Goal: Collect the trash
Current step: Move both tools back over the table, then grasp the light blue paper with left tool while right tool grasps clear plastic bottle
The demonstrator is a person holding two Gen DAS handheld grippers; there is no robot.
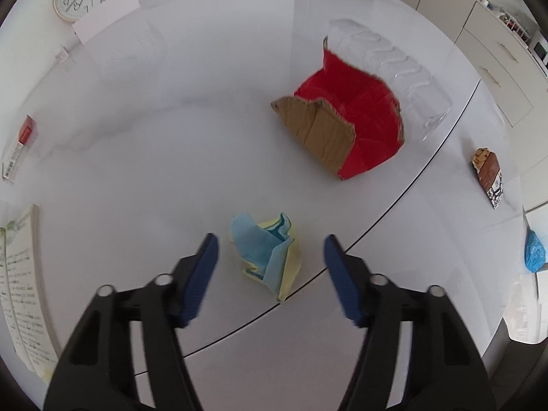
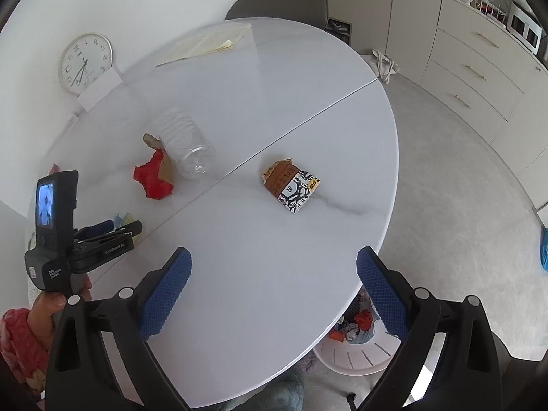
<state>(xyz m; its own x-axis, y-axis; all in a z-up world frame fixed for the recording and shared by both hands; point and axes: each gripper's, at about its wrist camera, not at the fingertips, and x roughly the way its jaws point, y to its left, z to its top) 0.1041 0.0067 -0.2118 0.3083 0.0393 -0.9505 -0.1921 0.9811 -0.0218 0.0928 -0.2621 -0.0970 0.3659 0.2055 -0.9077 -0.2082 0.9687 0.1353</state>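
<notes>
**Two grippers over a round table scattered with trash**

The left wrist view looks steeply down on the white table (image 1: 137,157). The left gripper (image 1: 270,263) has its blue pads apart, and a crumpled wad of blue and yellow paper (image 1: 267,253) lies on the table between them, closer to the left pad; neither pad presses on it. Above and to the right of it in the frame lies a torn piece of red and brown cardboard (image 1: 346,126), with a clear plastic bottle (image 1: 387,68) on its side just behind it. A snack wrapper (image 1: 489,178) sits at the right edge.

The right wrist view shows what the other cannot: the person's hand (image 2: 51,308) holding the left tool at the lower left of the frame, a wall clock (image 2: 85,63) leaning at the upper left, and a white bin (image 2: 356,352) with coloured scraps in it on the floor below the table's edge. The right gripper (image 2: 274,284) hangs over bare table with its pads wide apart and nothing between them. The snack wrapper lies above it in the frame, well apart; the paper wad is barely visible behind the left tool's fingers.
</notes>
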